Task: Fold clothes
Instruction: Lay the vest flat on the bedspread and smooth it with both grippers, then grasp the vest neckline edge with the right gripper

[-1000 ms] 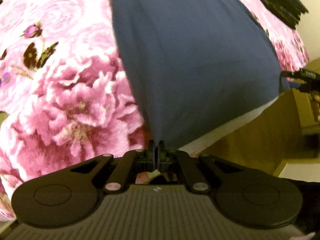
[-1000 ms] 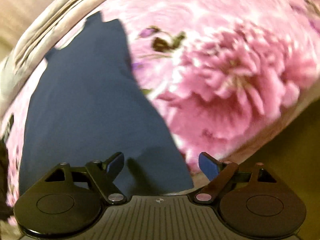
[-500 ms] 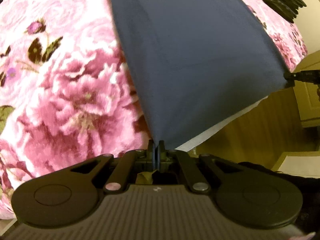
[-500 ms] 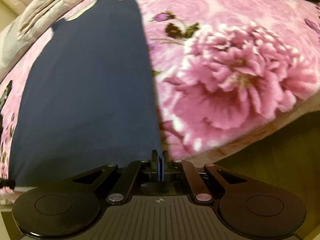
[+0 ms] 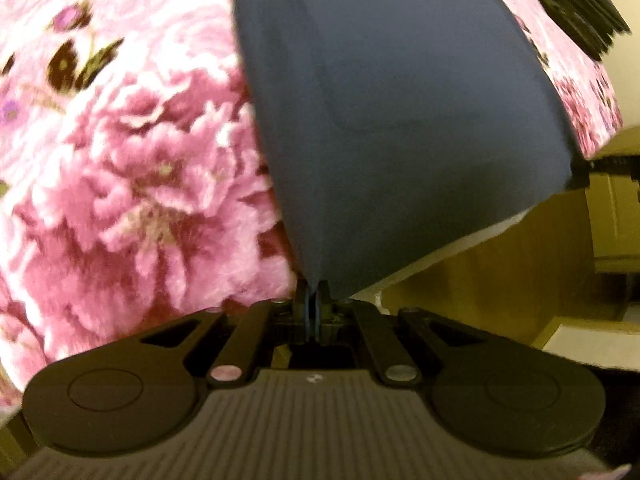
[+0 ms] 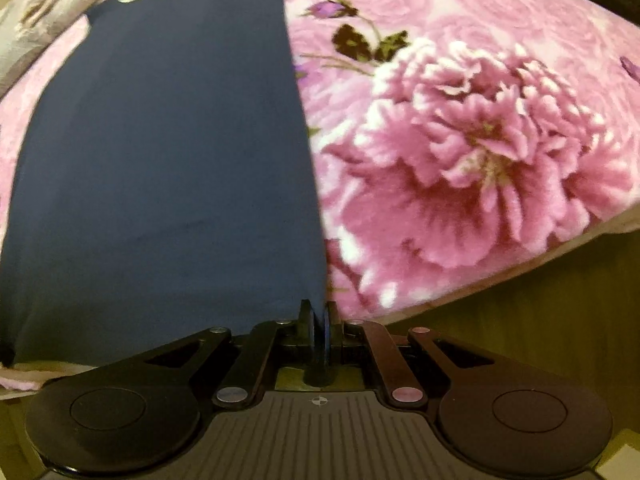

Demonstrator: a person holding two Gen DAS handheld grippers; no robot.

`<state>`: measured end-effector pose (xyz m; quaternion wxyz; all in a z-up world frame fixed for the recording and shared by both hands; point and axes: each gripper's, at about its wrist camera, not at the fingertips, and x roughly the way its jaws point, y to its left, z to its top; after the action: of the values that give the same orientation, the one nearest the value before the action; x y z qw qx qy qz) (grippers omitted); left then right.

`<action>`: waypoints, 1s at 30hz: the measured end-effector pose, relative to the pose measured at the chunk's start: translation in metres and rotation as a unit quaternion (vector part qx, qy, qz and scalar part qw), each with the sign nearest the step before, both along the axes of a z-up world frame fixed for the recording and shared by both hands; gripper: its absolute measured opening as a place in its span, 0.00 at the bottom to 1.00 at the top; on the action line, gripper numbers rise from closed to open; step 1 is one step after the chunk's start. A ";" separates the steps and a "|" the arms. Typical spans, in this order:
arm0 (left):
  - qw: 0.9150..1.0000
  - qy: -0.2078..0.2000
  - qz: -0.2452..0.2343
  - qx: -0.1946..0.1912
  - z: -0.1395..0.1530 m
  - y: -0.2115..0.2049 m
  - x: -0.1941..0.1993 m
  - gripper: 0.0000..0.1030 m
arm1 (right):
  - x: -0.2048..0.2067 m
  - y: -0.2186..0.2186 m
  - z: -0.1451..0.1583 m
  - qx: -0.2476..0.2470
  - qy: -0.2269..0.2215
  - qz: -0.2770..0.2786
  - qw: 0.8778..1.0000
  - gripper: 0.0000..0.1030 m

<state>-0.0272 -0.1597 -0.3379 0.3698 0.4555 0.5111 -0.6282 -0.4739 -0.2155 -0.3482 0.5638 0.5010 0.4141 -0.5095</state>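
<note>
We had each tool, left [image 5: 313, 300] and right [image 6: 319, 316], pinched shut on a near corner of the shirt [image 6: 168, 160], ready to lift its hem off the bed [image 6: 460, 128] and fold it

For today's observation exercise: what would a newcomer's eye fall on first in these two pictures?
A navy garment lies spread over a pink floral blanket. At its near edge, the left gripper and the right gripper each pinch a corner. A dark folded pile sits at the blanket's far corner.
</note>
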 end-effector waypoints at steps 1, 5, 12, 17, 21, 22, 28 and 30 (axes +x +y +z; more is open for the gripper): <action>1.000 0.000 0.005 0.005 0.001 -0.001 0.001 0.03 | 0.001 -0.001 0.004 -0.002 0.006 0.004 1.000 0.16; 1.000 0.004 0.019 -0.005 0.018 -0.013 0.010 0.11 | 0.004 -0.012 0.025 -0.028 0.017 0.017 0.999 0.67; 0.993 0.003 0.070 -0.096 0.053 -0.084 0.026 0.12 | 0.026 -0.070 0.052 -0.073 -0.030 0.060 0.995 0.67; 0.981 -0.006 0.105 -0.160 0.056 -0.163 0.037 0.14 | 0.058 -0.123 0.067 -0.111 -0.057 0.108 0.986 0.67; 0.975 -0.007 0.116 -0.188 0.033 -0.243 0.043 0.14 | 0.086 -0.161 0.067 -0.122 -0.071 0.135 0.981 0.67; 0.976 -0.004 0.111 -0.189 0.021 -0.261 0.042 0.14 | 0.093 -0.168 0.064 -0.120 -0.071 0.147 0.979 0.67; 0.982 0.048 0.077 -0.164 -0.037 -0.336 0.036 0.14 | 0.126 -0.209 0.037 -0.092 -0.050 0.147 0.984 0.67; 0.985 0.062 0.055 -0.153 -0.048 -0.348 0.030 0.14 | 0.134 -0.217 0.031 -0.086 -0.043 0.150 0.984 0.67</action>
<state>0.0030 -0.5074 -0.3856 0.4366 0.3248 0.4553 -0.7047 -0.3395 -0.4328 -0.3172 0.6922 0.4046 0.4139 -0.4311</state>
